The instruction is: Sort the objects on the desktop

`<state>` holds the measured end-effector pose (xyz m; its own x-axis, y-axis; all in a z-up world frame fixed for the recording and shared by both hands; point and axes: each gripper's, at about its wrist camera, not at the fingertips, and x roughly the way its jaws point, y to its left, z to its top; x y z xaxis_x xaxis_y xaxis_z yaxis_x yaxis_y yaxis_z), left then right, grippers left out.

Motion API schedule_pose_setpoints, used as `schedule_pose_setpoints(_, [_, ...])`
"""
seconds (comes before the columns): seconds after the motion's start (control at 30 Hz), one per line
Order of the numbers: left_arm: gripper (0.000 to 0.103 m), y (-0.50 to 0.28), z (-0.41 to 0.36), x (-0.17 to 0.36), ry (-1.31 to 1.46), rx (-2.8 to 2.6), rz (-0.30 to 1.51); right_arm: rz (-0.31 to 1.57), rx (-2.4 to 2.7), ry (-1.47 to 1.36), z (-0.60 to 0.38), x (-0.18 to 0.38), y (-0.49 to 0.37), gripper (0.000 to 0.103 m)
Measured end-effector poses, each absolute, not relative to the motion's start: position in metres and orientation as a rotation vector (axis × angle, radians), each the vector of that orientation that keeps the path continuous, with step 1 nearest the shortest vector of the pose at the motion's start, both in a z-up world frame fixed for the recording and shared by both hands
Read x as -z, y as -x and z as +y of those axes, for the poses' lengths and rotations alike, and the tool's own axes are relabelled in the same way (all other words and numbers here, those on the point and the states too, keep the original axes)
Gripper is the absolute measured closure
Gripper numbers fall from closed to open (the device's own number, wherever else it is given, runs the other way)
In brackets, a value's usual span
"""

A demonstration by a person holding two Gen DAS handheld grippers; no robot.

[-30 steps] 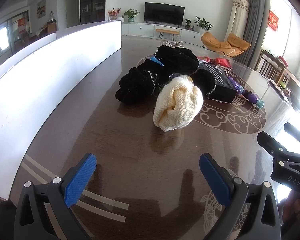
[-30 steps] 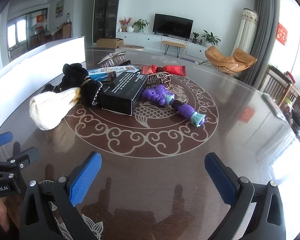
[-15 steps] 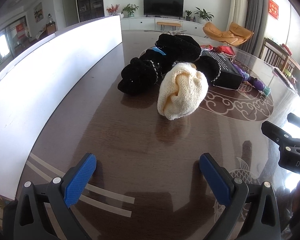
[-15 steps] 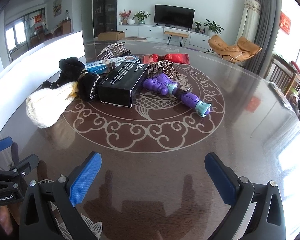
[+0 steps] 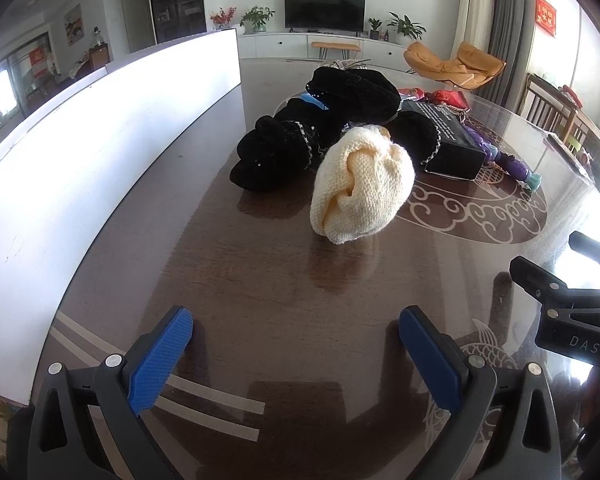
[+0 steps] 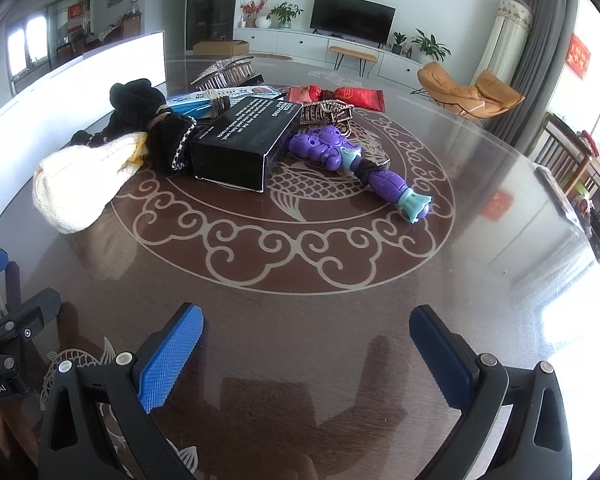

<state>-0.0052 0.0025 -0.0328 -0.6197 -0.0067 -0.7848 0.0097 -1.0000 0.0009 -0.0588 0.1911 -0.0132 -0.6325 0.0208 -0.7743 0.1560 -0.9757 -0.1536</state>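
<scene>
A cream knitted hat [image 5: 360, 186] lies on the dark round table [image 5: 260, 288], with black knitted items [image 5: 284, 152] behind it. It also shows in the right wrist view [image 6: 80, 184]. A black box [image 6: 244, 140], a purple toy [image 6: 340, 156], a red snack packet [image 6: 356, 96], a metal hair claw [image 6: 324, 112], a blue-white box [image 6: 204, 100] and a comb [image 6: 224, 72] lie in a cluster. My left gripper [image 5: 296, 344] is open and empty, short of the hat. My right gripper [image 6: 306, 340] is open and empty, short of the toy.
A long white panel [image 5: 100, 140] runs along the table's left side. The right gripper's body [image 5: 568, 312] shows at the right edge of the left wrist view. Wooden chairs [image 6: 572, 160] stand past the table's right edge.
Both grippers have moved forward and lower toward the cluster; the hat and the toy look nearer. Nothing on the table has moved.
</scene>
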Motion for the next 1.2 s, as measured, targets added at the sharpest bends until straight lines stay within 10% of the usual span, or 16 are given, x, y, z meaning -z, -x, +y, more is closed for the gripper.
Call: schedule_pose_setpoints(1.2, [0.000, 0.002, -0.003, 0.031, -1.443, 2.929, -0.096, 0.123, 2.684, -1.373, 0.211, 0.019, 0.067, 0.000])
